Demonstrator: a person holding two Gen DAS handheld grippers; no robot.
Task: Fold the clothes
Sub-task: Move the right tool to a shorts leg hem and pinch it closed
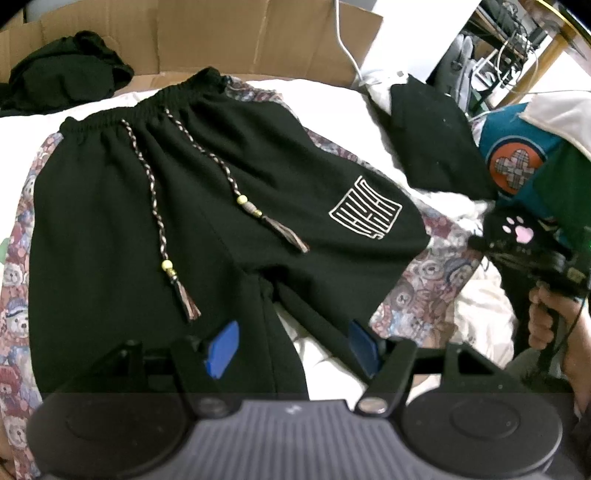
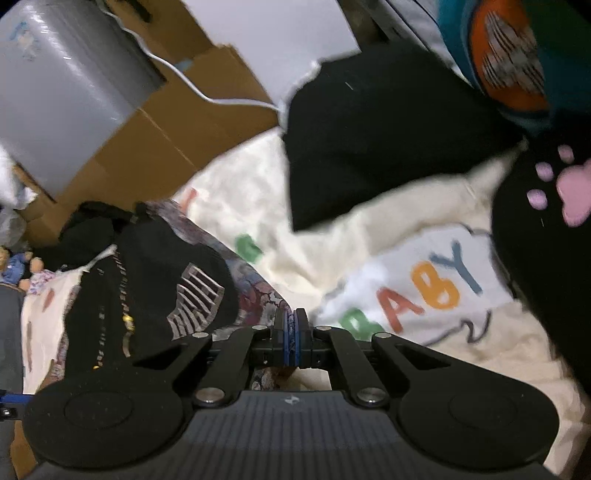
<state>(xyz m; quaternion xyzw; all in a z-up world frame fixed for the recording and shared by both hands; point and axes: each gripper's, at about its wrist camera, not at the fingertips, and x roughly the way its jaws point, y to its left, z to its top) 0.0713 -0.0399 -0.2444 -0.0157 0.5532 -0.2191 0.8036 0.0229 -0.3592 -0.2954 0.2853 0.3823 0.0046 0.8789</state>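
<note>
Black shorts (image 1: pixel 155 206) with teddy-bear print side panels, braided drawstrings and a white square logo lie flat on the white blanket (image 1: pixel 332 107). My left gripper (image 1: pixel 291 349) is open, its blue pads just above the crotch and inner hems. My right gripper (image 2: pixel 291 332) is shut on the bear-print edge of the shorts (image 2: pixel 177 280), which appear bunched at its left. The right gripper's body also shows in the left wrist view (image 1: pixel 532 254), held by a hand.
A folded black garment (image 1: pixel 436 147) lies at the back right, beside a teal cushion (image 1: pixel 517 155). Another black garment (image 1: pixel 62 77) sits in a cardboard box (image 1: pixel 221 33). A black paw-print item (image 2: pixel 546 229) lies right. The blanket reads "BABY" (image 2: pixel 424 288).
</note>
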